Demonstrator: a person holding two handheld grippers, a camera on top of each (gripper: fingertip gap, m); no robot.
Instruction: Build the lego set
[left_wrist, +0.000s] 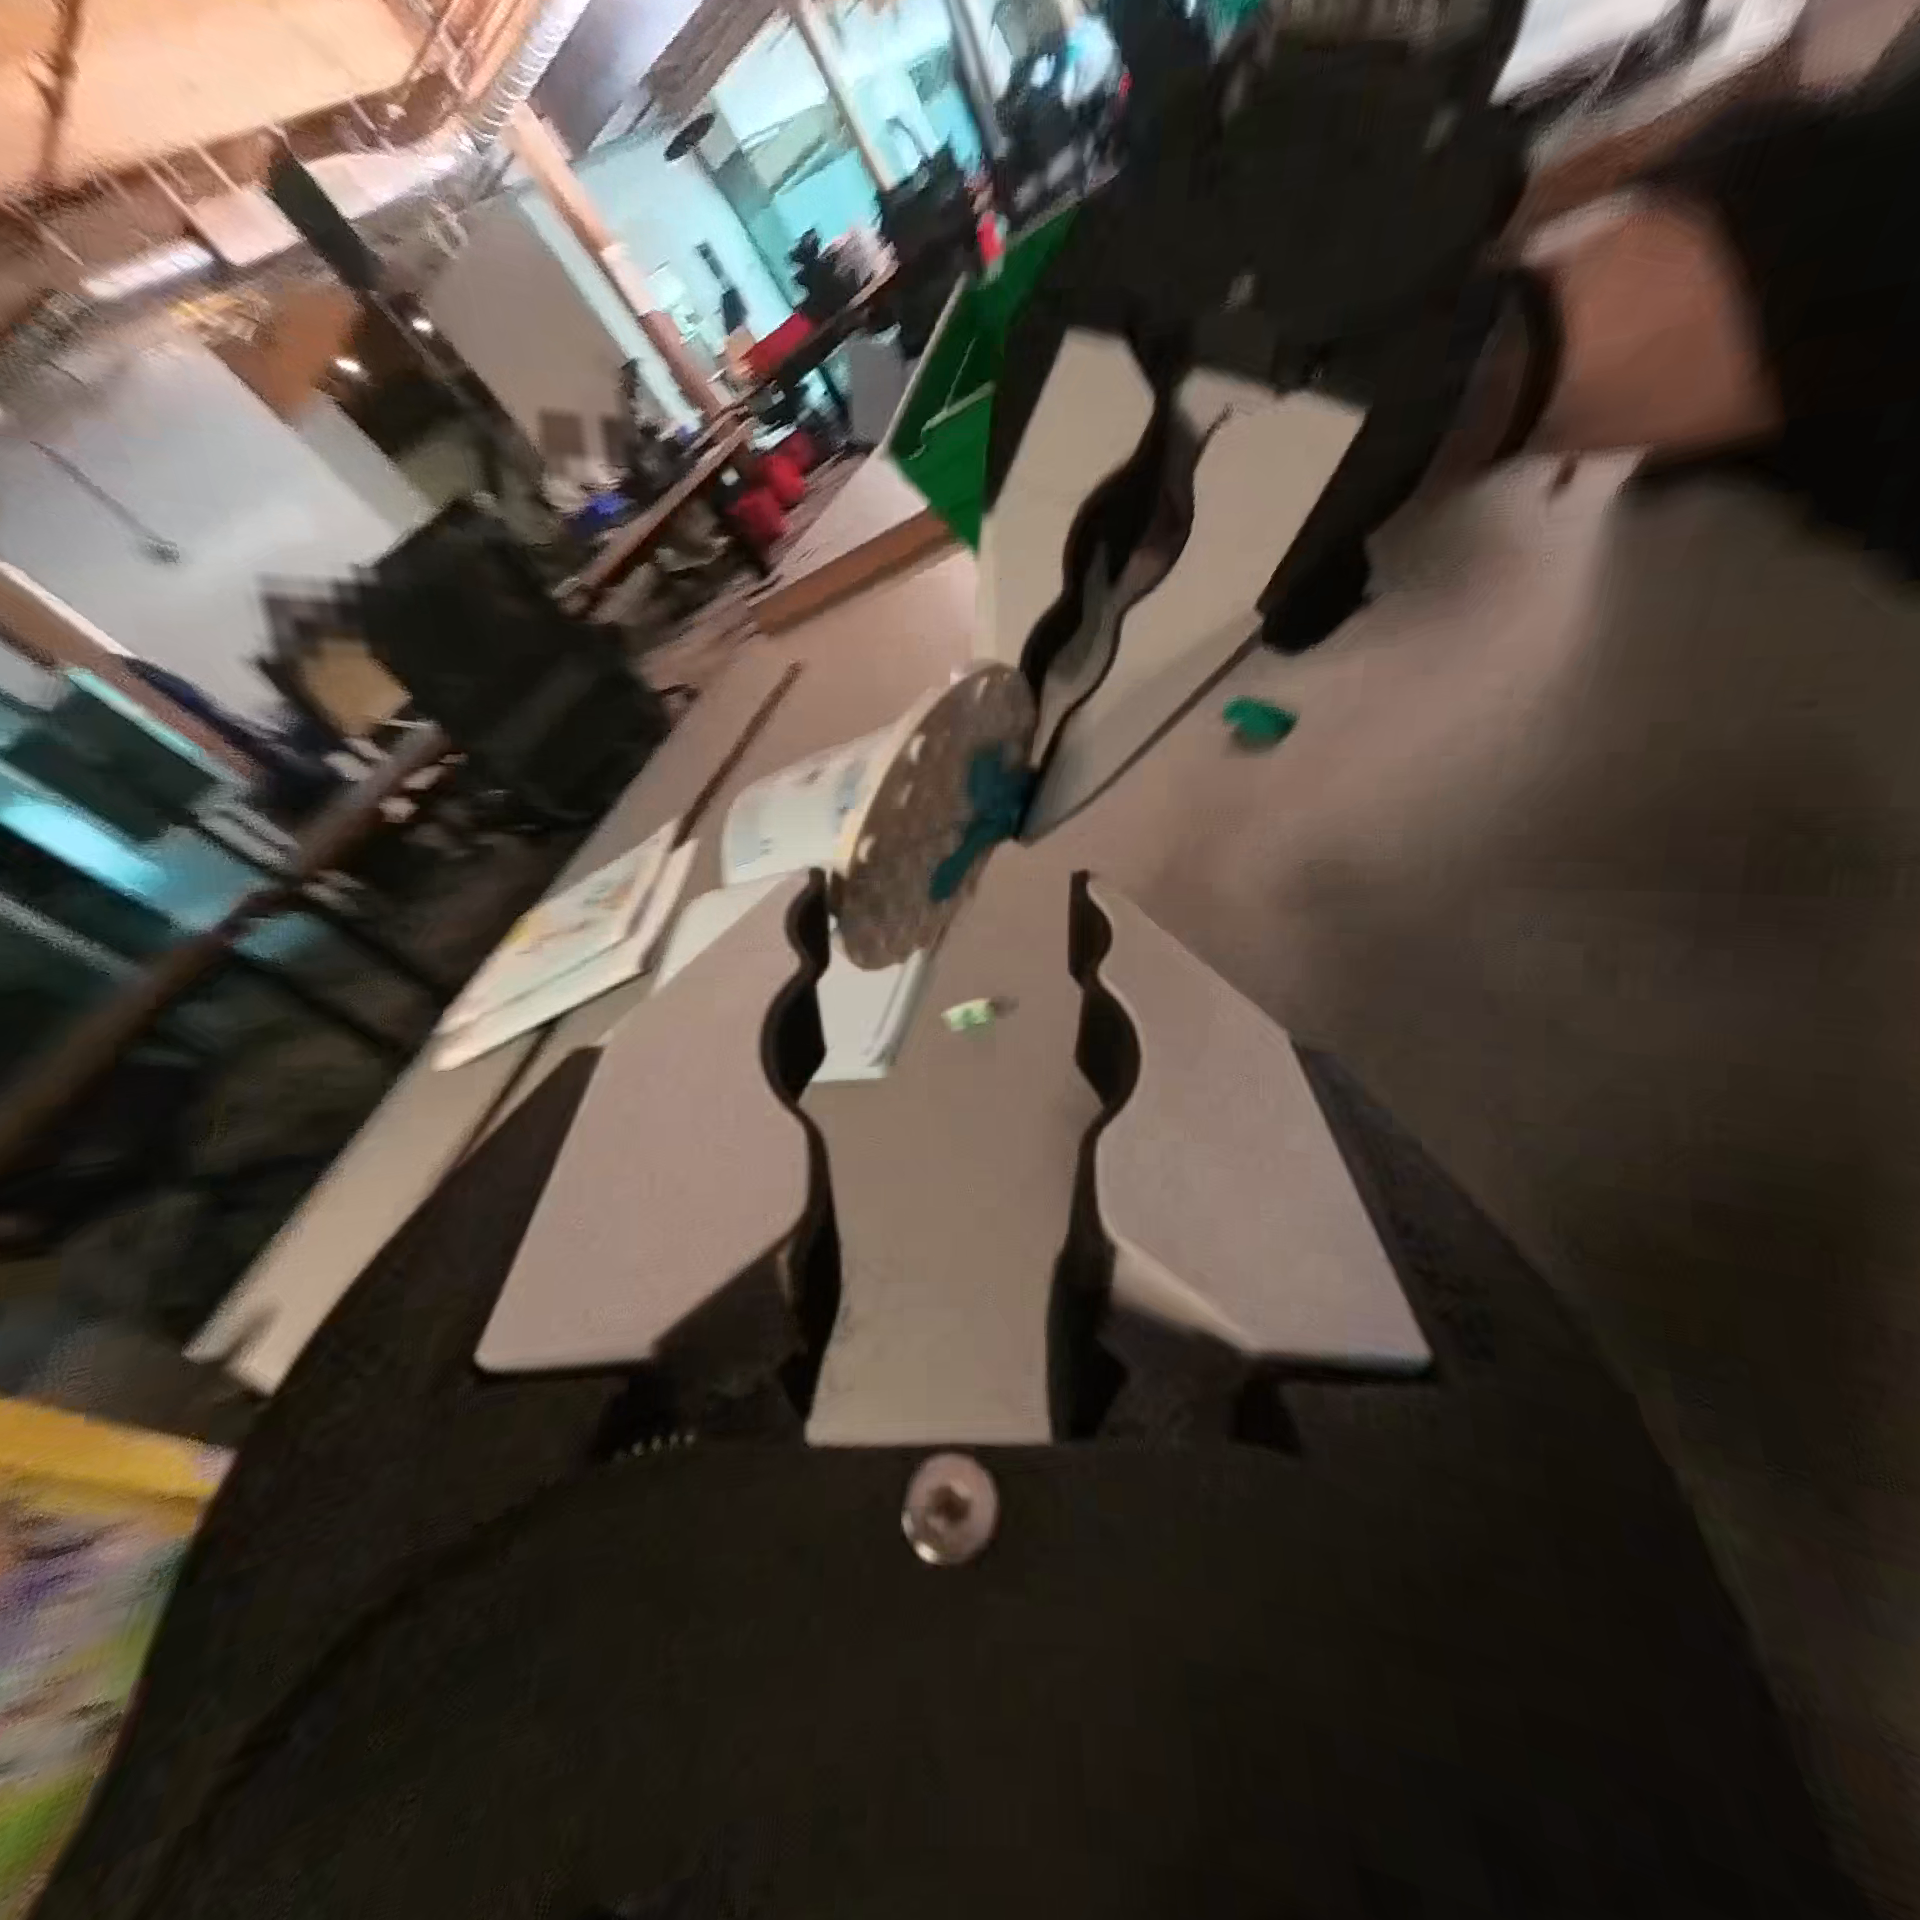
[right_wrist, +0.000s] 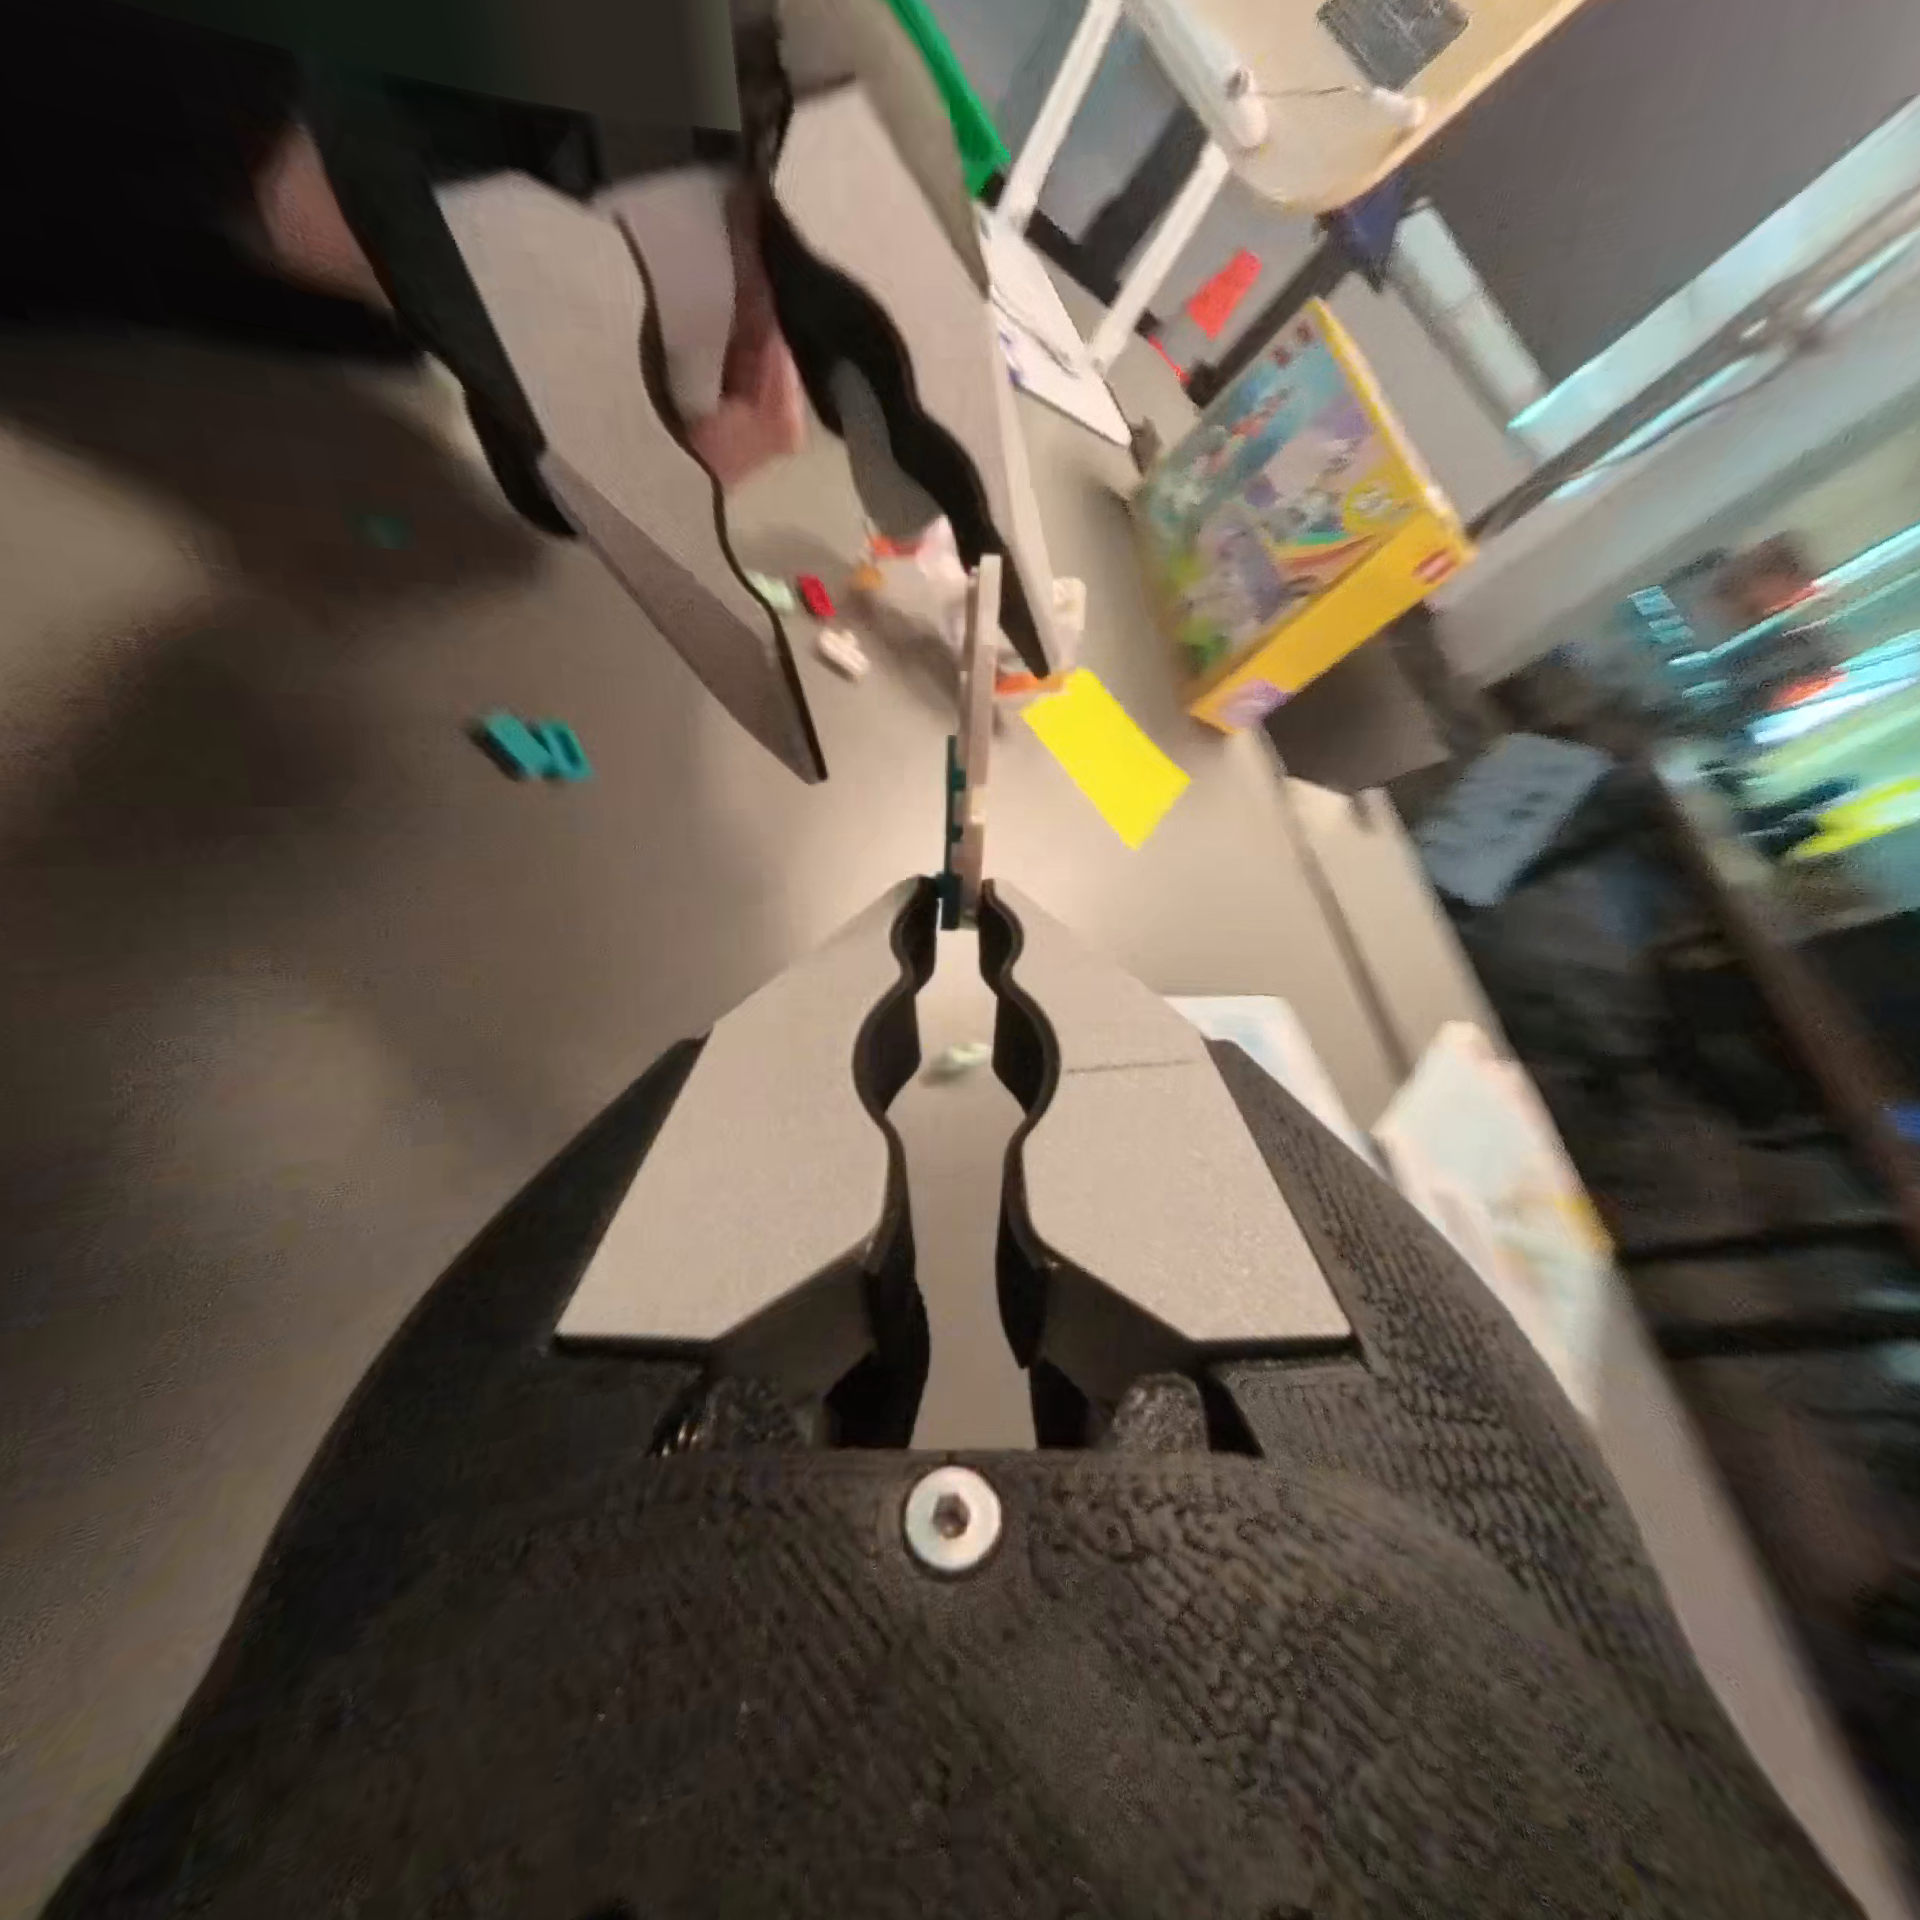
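Observation:
A round white studded plate (left_wrist: 914, 821) with teal pieces (left_wrist: 982, 805) on its face is held off the grey table (left_wrist: 1455, 831). My right gripper (right_wrist: 961, 896) is shut on the plate's edge, and the plate shows edge-on (right_wrist: 979, 686) in the right wrist view. In the left wrist view the right gripper (left_wrist: 1031, 753) comes in from the upper right. My left gripper (left_wrist: 951, 894) is open and empty, its left fingertip just below the plate. It shows from the front in the right wrist view (right_wrist: 925, 717), its jaws either side of the plate's far end.
Loose pieces lie on the table: a teal brick (right_wrist: 535, 746), a red piece (right_wrist: 816, 594), a yellow flat piece (right_wrist: 1107, 753), a green piece (left_wrist: 1257, 719). Open instruction booklets (left_wrist: 582, 935) lie at the left. The yellow set box (right_wrist: 1299, 520) stands at the table edge.

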